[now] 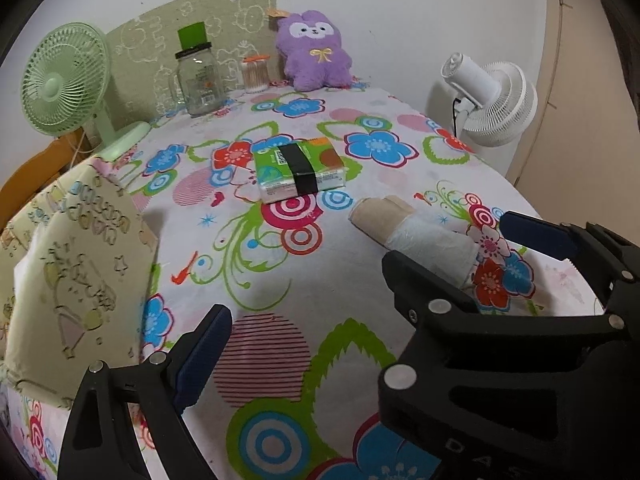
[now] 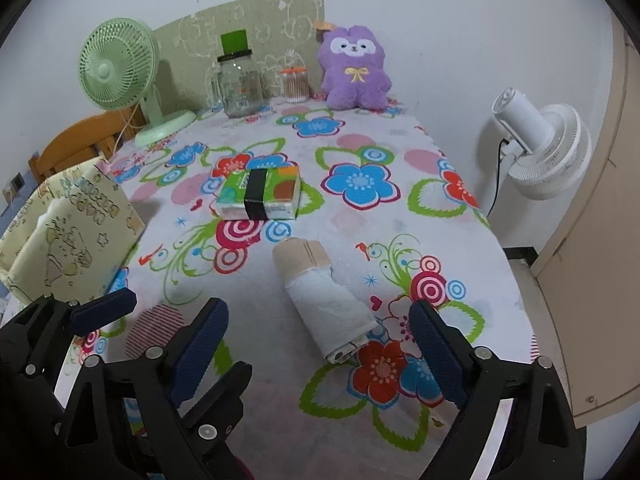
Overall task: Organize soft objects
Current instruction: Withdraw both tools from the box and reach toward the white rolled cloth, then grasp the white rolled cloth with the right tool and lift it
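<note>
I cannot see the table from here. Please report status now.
Both hand-held grippers, left and right, open, empty. Rolled cloth on the table ahead of right one, untouched. Tissue pack beyond; nothing blocking.

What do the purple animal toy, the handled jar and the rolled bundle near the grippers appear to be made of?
Purple animal toy: plush fabric, with a fuzzy matte pile and stitched face. Handled jar: clear glass or hard plastic, see-through and glossy, with a dark lid. Rolled bundle: probably soft cloth or paper, beige at one end, white and crinkled along the rest; the exact material is unclear.

Letters "D A S" on the right tongs (image 1: pixel 444 236), tissue pack (image 1: pixel 300 170) print unreadable
</note>
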Demonstrator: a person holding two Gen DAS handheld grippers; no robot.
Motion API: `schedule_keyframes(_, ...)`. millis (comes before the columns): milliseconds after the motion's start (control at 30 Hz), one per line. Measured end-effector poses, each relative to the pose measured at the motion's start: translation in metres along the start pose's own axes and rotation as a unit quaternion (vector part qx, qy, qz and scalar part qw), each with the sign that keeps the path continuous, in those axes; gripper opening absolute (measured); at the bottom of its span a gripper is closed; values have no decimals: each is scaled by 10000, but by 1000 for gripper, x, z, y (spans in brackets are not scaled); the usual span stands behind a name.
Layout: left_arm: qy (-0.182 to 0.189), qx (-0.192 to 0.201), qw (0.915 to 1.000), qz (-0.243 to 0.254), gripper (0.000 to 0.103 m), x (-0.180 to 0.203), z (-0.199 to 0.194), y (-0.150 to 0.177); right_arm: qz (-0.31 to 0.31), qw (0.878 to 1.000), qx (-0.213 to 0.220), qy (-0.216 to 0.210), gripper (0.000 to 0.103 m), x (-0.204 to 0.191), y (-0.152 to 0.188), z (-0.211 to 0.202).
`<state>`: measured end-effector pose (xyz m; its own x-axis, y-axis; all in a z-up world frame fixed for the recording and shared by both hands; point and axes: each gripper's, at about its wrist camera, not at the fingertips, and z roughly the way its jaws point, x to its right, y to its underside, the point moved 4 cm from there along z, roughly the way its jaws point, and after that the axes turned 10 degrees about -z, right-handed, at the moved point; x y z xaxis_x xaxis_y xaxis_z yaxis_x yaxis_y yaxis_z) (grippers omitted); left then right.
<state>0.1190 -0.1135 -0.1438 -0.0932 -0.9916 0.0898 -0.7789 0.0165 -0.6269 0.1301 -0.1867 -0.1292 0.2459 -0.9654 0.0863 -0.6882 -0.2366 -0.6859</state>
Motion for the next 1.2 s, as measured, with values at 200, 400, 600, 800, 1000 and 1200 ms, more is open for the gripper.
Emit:
schedule_keyframes(200, 91, -201, 9998, -33, 95, 0, 11, 0, -50, 9999, -103, -109, 81, 1, -1, 13)
schedule_keyframes(400, 30, -285, 9996, -21, 95, 0, 17, 2, -136, 9995, -226, -169, 70, -1, 1, 22)
schedule_keyframes(600, 7, -253, 9997, 7, 96, 0, 18, 3, -104, 9991, -323, -242, 51, 0, 2, 26)
schedule_keyframes(800, -69, -252, 9996, 67, 96, 1, 17, 3, -115, 9989, -357, -290, 37, 0, 3, 25)
schedule_keyframes(1000, -116, -189, 9997, 127, 95, 2, 11, 1, -128, 9992, -303, -235, 30, 2, 4, 18)
schedule_keyframes(1200, -111, -30, 9998, 149, 95, 6, 0, -6, -145, 9997, -129, -156, 30, 4, -3, 4)
